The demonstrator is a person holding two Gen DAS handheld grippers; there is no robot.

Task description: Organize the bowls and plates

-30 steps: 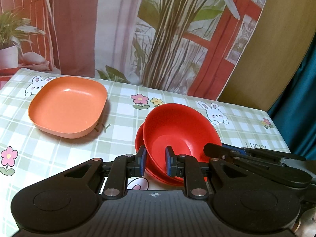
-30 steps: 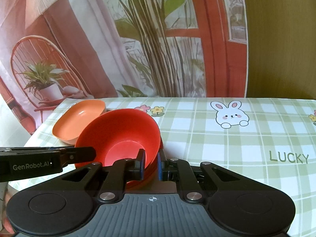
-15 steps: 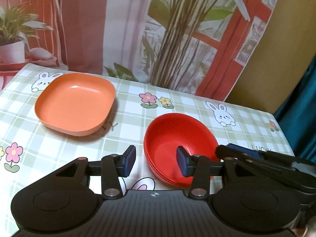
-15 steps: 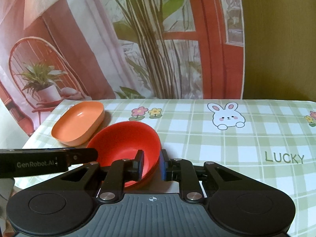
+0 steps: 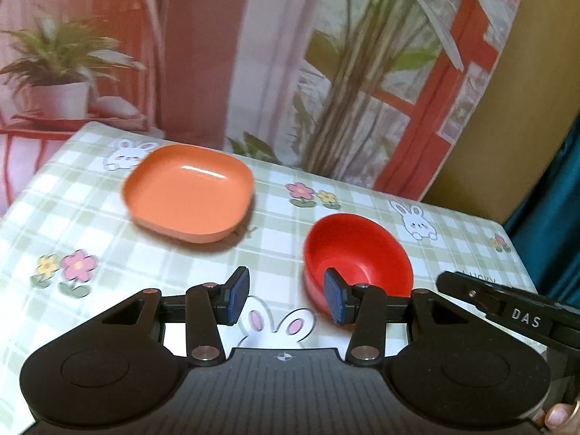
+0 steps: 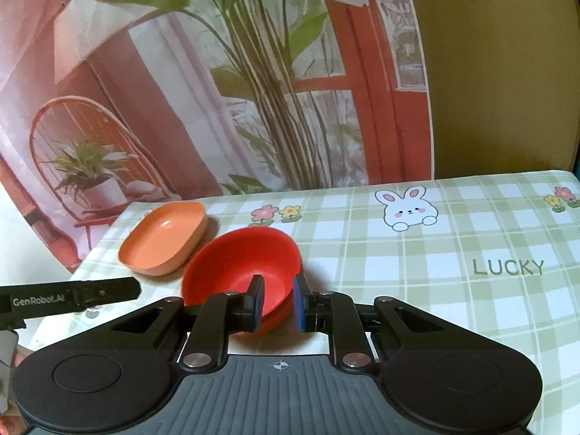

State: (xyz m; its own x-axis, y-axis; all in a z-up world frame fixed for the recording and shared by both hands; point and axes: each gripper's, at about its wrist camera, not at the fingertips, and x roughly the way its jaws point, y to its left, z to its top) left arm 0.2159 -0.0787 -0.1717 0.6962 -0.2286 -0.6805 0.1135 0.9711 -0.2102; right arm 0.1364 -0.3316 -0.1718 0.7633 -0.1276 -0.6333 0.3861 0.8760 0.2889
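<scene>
Both sets of fingers released, left gripper and right gripper empty, red bowls nested on the counter near the orange plate: a careless reach could knock them sliding.

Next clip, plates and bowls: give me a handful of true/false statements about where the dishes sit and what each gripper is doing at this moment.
1. The red bowl rests on the checked tablecloth. True.
2. The left gripper is clamped on the red bowl's rim. False: it is open, with only cloth between its pads.
3. The orange plate is stacked inside the red bowl. False: it sits apart, on the cloth beside it.
4. The right gripper holds nothing. True: a narrow gap shows, with the bowl beyond it.
5. The orange plate is empty. True.
</scene>
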